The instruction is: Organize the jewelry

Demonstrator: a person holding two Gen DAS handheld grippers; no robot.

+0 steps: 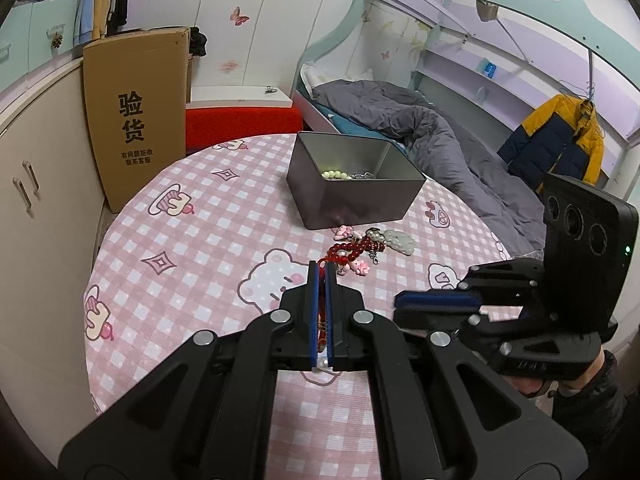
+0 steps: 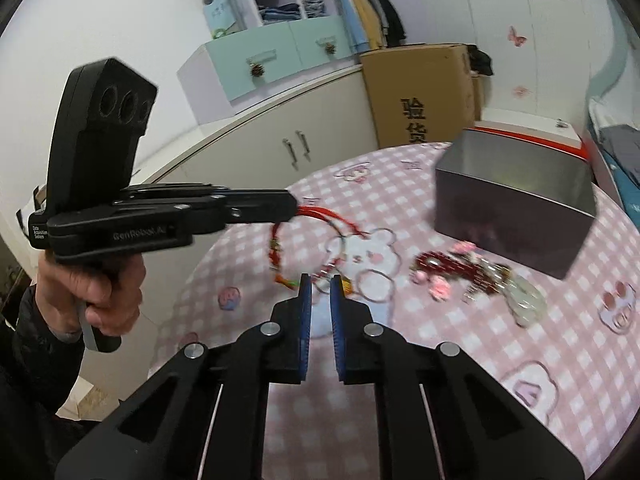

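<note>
The left tool [image 1: 322, 266] was clamped on a red cord bracelet [image 2: 316, 216], which dangled above the middle of the tabletop [image 1: 192, 216]. The right tool [image 2: 320, 280] hovered beside it, its fingers slightly apart, holding nothing. More jewelry [image 1: 366, 246] lay just beside the metal tin [image 1: 352, 180] toward the tabletop's far edge.

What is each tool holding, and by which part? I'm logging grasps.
The left tool is shut on the red cord bracelet, pinching its red string at one end so the rest dangles. The right tool is open, holding nothing.
</note>
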